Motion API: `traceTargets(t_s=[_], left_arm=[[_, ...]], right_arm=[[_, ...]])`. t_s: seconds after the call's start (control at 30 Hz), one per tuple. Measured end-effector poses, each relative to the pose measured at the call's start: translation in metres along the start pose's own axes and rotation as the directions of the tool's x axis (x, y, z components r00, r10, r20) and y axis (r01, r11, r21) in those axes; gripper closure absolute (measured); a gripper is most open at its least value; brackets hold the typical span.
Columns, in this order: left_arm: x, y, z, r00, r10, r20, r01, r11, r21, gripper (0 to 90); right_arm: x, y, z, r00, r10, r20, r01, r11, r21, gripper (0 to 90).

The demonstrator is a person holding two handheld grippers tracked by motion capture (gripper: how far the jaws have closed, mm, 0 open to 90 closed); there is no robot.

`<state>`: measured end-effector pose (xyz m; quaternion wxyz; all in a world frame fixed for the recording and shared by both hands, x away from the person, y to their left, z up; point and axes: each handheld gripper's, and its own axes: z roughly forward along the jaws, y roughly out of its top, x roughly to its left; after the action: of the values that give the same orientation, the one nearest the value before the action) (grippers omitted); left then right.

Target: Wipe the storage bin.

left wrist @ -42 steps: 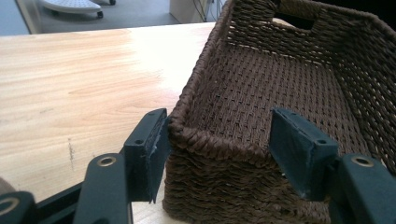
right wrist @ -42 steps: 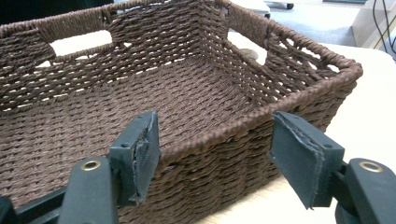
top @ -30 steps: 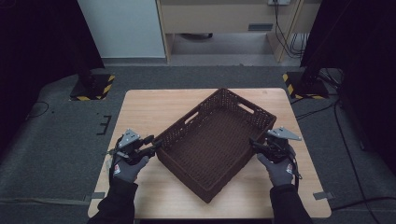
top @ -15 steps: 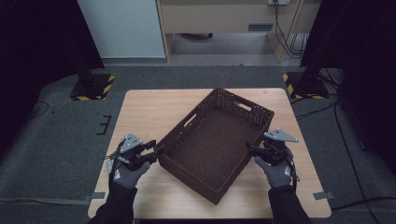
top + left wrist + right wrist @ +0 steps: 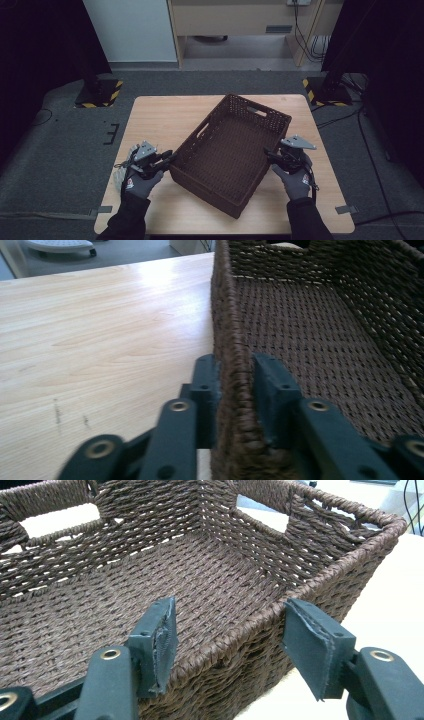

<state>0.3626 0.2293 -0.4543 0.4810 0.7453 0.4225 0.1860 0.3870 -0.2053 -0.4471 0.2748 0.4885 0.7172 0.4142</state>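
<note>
A dark brown woven basket (image 5: 209, 192) sits askew on the wooden table (image 5: 155, 115), and nothing lies inside it. My left gripper (image 5: 169, 158) is at its left long wall. In the left gripper view the jaws of this gripper (image 5: 235, 365) have just been closing and now pinch that wall (image 5: 231, 325), one pad inside and one outside. My right gripper (image 5: 268, 153) is at the opposite long wall. Its jaws (image 5: 232, 615) straddle the rim (image 5: 320, 577) and have just been closing a little. The pads (image 5: 165, 630) still stand clear of the weave.
The basket has cut-out handles in its walls (image 5: 262, 517). Bare tabletop lies left of the basket (image 5: 100, 330) and along the near edge (image 5: 200, 220). Grey floor, stand feet with hazard stripes (image 5: 97, 95) and cables (image 5: 360, 125) surround the table.
The left jaws have closed onto the basket's left wall. The right jaws have narrowed slightly around the right rim. Neither the hands nor the basket have shifted noticeably.
</note>
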Motion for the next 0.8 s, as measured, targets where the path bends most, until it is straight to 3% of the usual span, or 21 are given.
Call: traceTargets(t_s=[0.3, 0.47, 0.6, 0.8], left_arm=[[-0.018, -0.006, -0.009, 0.9996, 0.022, 0.018, -0.022, 0.9997, 0.01, 72.3], [-0.014, -0.003, -0.007, 0.9996, 0.026, 0.014, -0.026, 0.9996, 0.007, 63.0], [-0.009, 0.004, -0.006, 0.9999, -0.003, 0.012, 0.003, 0.9997, -0.026, 60.4], [-0.011, 0.008, 0.005, 0.9996, 0.004, 0.027, -0.004, 0.9999, -0.016, 59.9]], right_arm=[[0.006, -0.001, -0.01, 0.9993, -0.002, -0.036, 0.002, 1.0, 0.001, 36.4], [0.01, -0.003, -0.004, 0.9993, -0.025, -0.029, 0.026, 0.999, 0.021, 41.8], [0.008, -0.002, -0.001, 0.9992, -0.032, -0.024, 0.033, 0.999, 0.013, 43.4], [0.004, -0.001, 0.007, 0.9992, -0.037, -0.013, 0.036, 0.999, -0.007, 45.6]])
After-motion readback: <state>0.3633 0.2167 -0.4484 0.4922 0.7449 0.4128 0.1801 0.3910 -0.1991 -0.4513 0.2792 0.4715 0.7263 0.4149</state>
